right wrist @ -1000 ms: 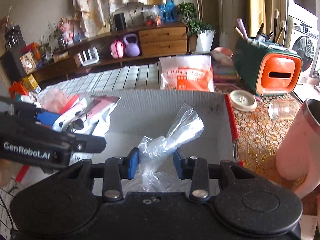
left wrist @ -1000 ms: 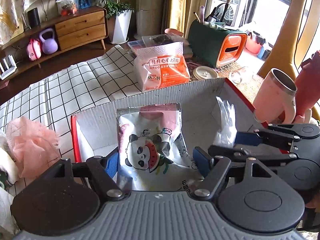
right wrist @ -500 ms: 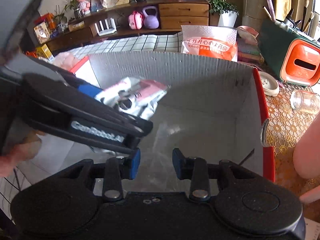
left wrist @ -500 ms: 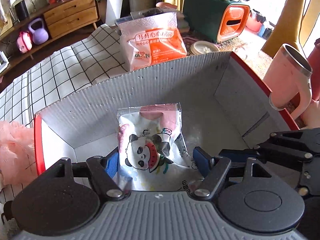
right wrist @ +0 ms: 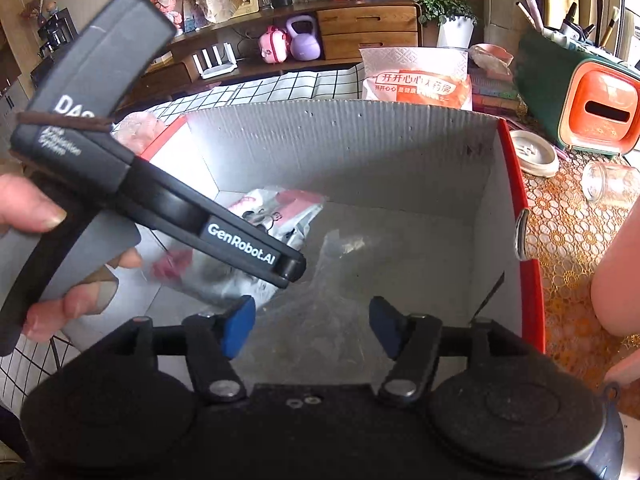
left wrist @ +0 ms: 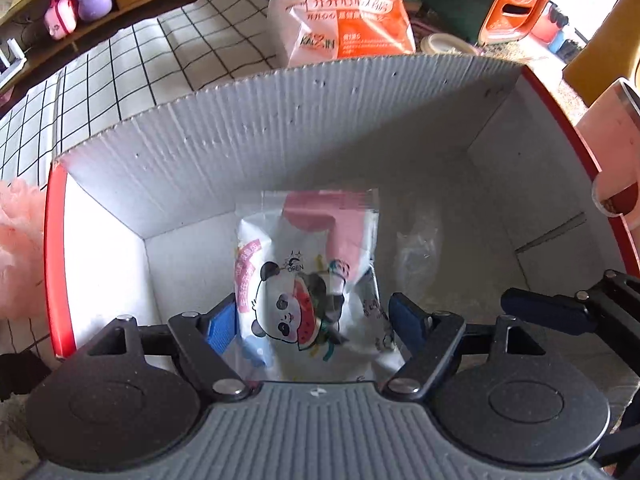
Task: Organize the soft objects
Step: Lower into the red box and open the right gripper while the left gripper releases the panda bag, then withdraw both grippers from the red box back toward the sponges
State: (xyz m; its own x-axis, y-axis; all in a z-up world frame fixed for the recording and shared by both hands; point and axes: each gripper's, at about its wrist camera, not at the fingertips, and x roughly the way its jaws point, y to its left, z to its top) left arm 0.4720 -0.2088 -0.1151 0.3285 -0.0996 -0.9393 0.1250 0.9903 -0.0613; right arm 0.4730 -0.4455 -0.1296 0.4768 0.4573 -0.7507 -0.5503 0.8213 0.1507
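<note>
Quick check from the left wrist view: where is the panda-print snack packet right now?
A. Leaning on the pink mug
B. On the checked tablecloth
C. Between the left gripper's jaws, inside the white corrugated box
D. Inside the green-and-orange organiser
C: the panda-print snack packet sits between the left gripper jaws, above the floor of the white corrugated box.

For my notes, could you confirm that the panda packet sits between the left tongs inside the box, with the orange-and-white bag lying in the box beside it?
Not quite: the orange-and-white bag stands outside the box, behind its far wall, as the left wrist view shows. The panda packet is indeed between the left tongs inside the box.
</note>
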